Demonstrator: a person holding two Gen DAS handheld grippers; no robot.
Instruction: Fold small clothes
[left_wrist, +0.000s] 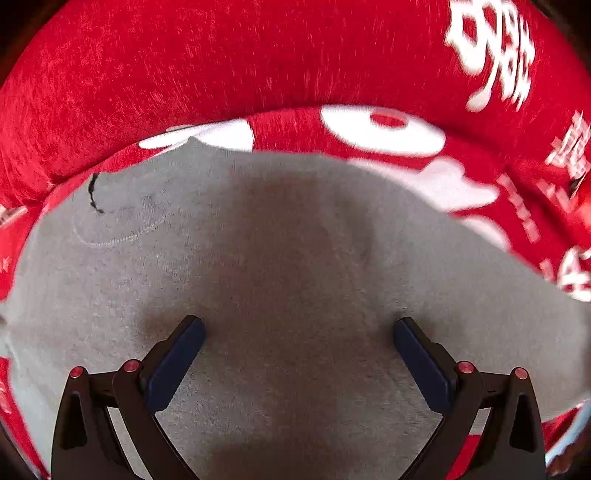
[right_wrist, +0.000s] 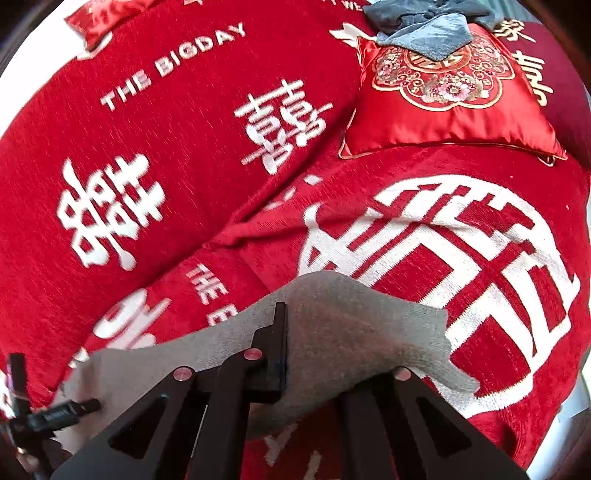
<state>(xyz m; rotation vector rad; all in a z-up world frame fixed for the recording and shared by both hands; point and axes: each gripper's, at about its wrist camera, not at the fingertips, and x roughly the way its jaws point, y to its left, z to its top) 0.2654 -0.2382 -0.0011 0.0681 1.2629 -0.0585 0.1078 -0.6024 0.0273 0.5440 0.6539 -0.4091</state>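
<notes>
A small light-grey knit garment (left_wrist: 295, 240) lies spread on the red blanket and fills most of the left wrist view. My left gripper (left_wrist: 299, 323) hovers just above it, pointing steeply down, jaws open wide with only cloth beneath them. In the right wrist view my right gripper (right_wrist: 295, 325) is shut on one end of the grey garment (right_wrist: 351, 314). The cloth is lifted and draped over the right finger, which it hides. The left finger (right_wrist: 277, 343) shows against the fabric.
A red blanket with white characters (right_wrist: 184, 166) covers the whole surface and bulges into a thick fold (left_wrist: 221, 66) behind the garment. A red embroidered satin cushion (right_wrist: 443, 103) sits at the back right, with a grey-blue heap of clothes (right_wrist: 424, 29) on it.
</notes>
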